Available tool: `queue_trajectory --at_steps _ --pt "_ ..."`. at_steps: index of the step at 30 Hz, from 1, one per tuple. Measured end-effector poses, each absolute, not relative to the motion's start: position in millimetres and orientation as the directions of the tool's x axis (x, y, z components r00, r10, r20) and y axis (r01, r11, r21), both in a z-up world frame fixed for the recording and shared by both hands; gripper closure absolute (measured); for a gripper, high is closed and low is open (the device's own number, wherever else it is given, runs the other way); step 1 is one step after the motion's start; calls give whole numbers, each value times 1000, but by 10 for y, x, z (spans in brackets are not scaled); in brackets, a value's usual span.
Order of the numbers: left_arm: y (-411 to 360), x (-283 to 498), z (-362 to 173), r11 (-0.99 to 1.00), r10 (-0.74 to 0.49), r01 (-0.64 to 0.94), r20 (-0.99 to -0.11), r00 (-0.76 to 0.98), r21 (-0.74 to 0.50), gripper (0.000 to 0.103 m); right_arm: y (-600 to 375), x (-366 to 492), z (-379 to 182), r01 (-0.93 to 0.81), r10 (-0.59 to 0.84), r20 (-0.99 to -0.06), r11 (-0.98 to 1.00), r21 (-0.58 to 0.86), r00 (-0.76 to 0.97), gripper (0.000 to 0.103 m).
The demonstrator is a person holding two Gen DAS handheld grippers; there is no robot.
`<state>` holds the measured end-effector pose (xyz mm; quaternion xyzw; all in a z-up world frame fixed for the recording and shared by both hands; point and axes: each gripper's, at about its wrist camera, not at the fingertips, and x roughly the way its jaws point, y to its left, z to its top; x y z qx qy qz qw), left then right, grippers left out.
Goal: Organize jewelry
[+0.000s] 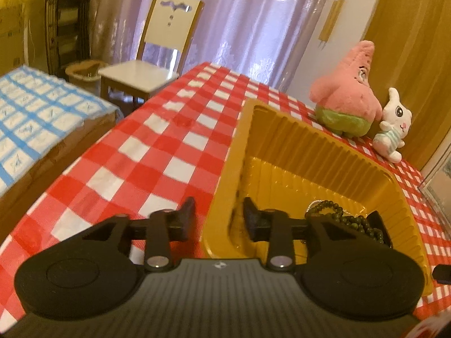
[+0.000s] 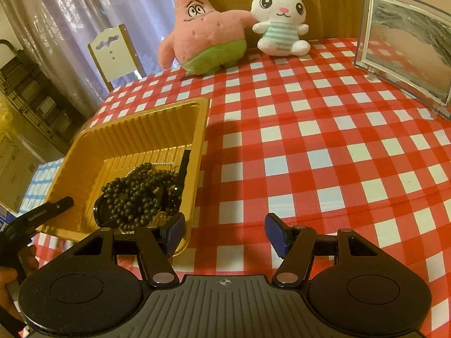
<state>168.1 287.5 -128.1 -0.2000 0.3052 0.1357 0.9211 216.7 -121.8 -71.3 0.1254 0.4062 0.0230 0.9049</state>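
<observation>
My left gripper (image 1: 219, 219) hangs over the near left wall of the gold plastic tray (image 1: 324, 143), its jaws apart: one finger stands outside the tray above the red-and-white checked worktop (image 1: 157, 146), the other inside it, and neither grips anything. The jewelry lies in the tray's near right corner. From my right wrist view it shows as a heap of dark beaded strands (image 2: 135, 194), tangled with a thin pale chain and a black strap that leans against the tray (image 2: 84, 155) wall. In the left wrist view only part of the beads (image 1: 352, 221) shows past the gripper's arm.

My right gripper (image 2: 224, 233) hovers just beside the tray's near right corner, above bare cloth on the worktop (image 2: 324, 146). Its blue-padded jaws stand wide apart and hold nothing.

At the far edge of the worktop a pink star plush (image 2: 203, 33) and a white bunny plush (image 2: 282, 19) sit touching, backs to a wooden panel. A clear framed sand picture (image 2: 406, 53) stands upright at the right. Beyond the worktop are a white chair (image 1: 157, 56) and lilac curtains (image 1: 253, 14).
</observation>
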Motion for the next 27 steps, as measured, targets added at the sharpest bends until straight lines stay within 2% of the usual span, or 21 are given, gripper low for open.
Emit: queue_trajectory --at_steps 2,4,8,13,20,23,27 --pt "2904 1652 -1280 882 118 -367 -615 780 -296 66 -1204 2147 -701 61 141 -728 968 244 670 40" --pt "2906 1615 -1268 885 114 -360 -613 782 -295 58 -1197 2131 -694 62 143 -725 967 248 674 40" --pt "2893 1516 -1235 897 113 -345 -614 781 -275 49 -1178 2047 -658 73 144 -717 962 262 682 40" --pt "2901 1363 -1093 893 112 -347 -606 788 -286 47 -1152 1894 -589 86 131 -703 961 264 700 40" --pt "2563 1122 -718 944 154 -299 -614 774 -140 45 -1101 1650 -458 80 86 -718 978 195 691 40" --pt "2261 1035 -551 968 160 -244 -618 770 -54 40 -1109 1507 -395 79 57 -720 985 154 692 40" --pt "1870 938 -384 977 113 -204 -659 743 -63 39 -1139 1289 -301 54 41 -715 992 110 698 40"
